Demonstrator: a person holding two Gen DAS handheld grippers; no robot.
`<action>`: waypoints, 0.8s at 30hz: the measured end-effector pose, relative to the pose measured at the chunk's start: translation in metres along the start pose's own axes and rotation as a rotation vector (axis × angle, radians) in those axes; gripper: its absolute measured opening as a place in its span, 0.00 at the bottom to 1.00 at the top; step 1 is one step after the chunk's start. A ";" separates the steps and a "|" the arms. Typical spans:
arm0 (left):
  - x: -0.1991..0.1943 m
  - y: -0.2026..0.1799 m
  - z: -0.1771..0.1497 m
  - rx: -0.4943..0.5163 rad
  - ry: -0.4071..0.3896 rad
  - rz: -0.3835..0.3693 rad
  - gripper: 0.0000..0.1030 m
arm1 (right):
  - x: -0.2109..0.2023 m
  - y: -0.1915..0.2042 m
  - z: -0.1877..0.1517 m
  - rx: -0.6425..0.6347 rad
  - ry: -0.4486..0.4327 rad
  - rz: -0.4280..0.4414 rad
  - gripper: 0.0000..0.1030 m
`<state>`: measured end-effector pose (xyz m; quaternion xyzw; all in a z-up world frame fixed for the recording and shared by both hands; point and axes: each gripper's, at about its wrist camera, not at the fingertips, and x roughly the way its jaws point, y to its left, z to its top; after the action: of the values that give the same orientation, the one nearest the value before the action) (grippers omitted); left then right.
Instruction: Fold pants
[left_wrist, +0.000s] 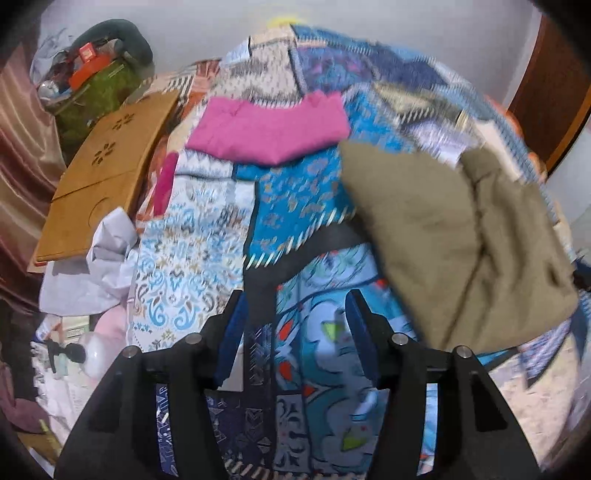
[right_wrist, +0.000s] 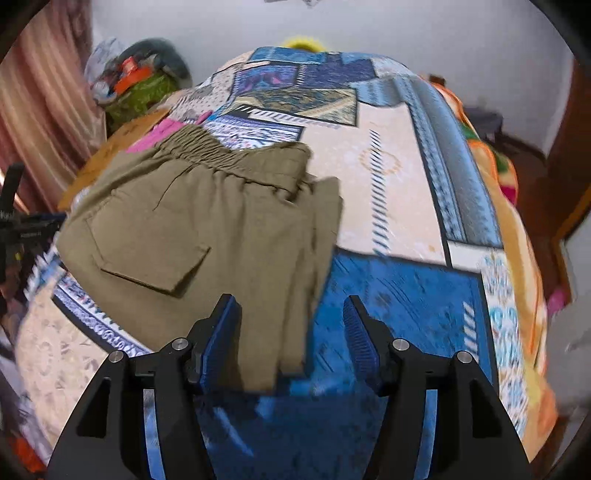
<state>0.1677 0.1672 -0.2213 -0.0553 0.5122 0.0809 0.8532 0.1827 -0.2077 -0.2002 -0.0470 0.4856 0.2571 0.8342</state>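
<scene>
The pants (right_wrist: 207, 236) lie folded into a compact stack on the patchwork bedspread (right_wrist: 399, 192), waistband at the far end. In the right wrist view the stack extends from about 10 o'clock down to the centre, and its near edge reaches in between the fingers of the right gripper (right_wrist: 291, 332). That gripper is released: the jaws stand wide apart, the blue ribbed pads (right_wrist: 360, 332) are clear of the cloth, and nothing is held.

In the left wrist view the pants (left_wrist: 454, 251) sit at about 2 o'clock, off to the side of the left gripper (left_wrist: 295, 325), which is also spread wide and empty, with only bedspread between its fingers. The right gripper is judged the nearer of the two.

The long axis of the stack runs roughly along the right gripper's line of sight, from 12 to 6 o'clock, tilted slightly left.

Materials:
- Pants: olive woven fabric, matte, gathered elastic waistband, one flat patch pocket (its pointed lower edge faces the camera).
- Bedspread: printed blue, cream and navy panels, soft and slightly rumpled.
- A pink cloth (left_wrist: 266, 129) lies beyond the pants at about 12 o'clock in the left view.

Both frames are motion-blurred; layer count is not readable.
</scene>
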 end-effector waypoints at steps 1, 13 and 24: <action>-0.007 -0.001 0.004 -0.008 -0.021 -0.032 0.53 | -0.003 -0.004 0.001 0.027 -0.002 0.000 0.55; 0.041 -0.039 0.030 -0.044 0.067 -0.257 0.56 | 0.037 -0.018 0.020 0.160 0.038 0.111 0.55; 0.052 -0.061 0.047 -0.003 0.039 -0.255 0.29 | 0.057 -0.027 0.031 0.228 0.047 0.230 0.51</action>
<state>0.2442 0.1199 -0.2450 -0.1228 0.5172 -0.0284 0.8465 0.2420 -0.1989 -0.2361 0.0980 0.5331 0.2930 0.7877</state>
